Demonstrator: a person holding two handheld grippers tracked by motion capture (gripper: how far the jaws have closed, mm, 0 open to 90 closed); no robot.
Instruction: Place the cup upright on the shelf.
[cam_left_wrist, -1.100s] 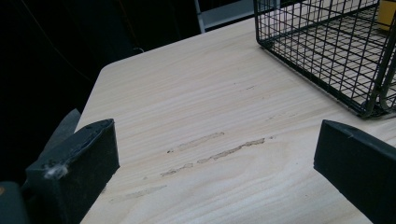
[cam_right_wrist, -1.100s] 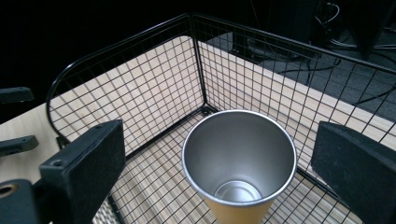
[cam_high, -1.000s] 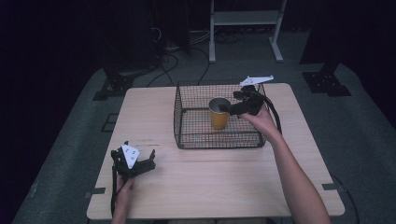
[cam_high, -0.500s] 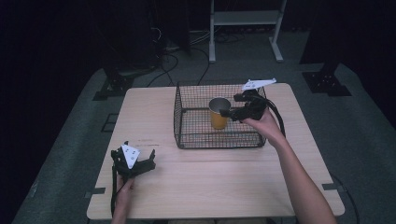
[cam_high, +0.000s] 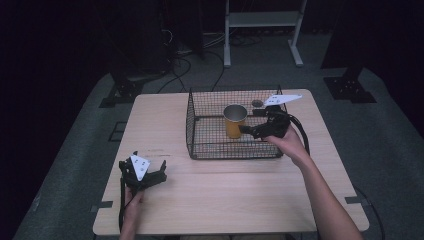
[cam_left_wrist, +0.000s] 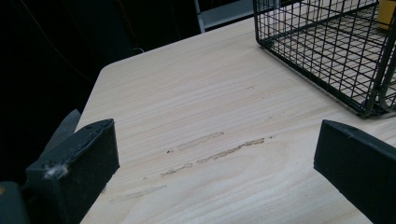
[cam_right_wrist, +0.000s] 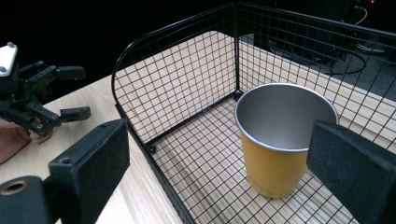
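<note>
A yellow cup (cam_high: 235, 120) with a bare metal inside (cam_right_wrist: 280, 140) stands upright in a black wire basket (cam_high: 192, 125) on the wooden table (cam_high: 225, 200). My right gripper (cam_high: 246, 130) reaches into the basket from the right, level with the cup. Its jaws (cam_right_wrist: 219, 144) have just been closing but stand open. The cup is just ahead of them, untouched, and nothing is gripped. My left gripper (cam_high: 161, 171) rests on the table at the near left, open and empty (cam_left_wrist: 219, 144). The right gripper view also shows the left gripper (cam_right_wrist: 77, 93), far off.
A small dark round thing (cam_high: 257, 103) lies on the table behind the basket. The basket's near corner (cam_left_wrist: 369, 109) is to the right of the left gripper. A white metal frame (cam_high: 262, 20) and cables sit on the floor beyond the table.
My right gripper has drifted slightly right and toward the near side, staying inside the basket beside the cup. The left gripper has not moved.
</note>
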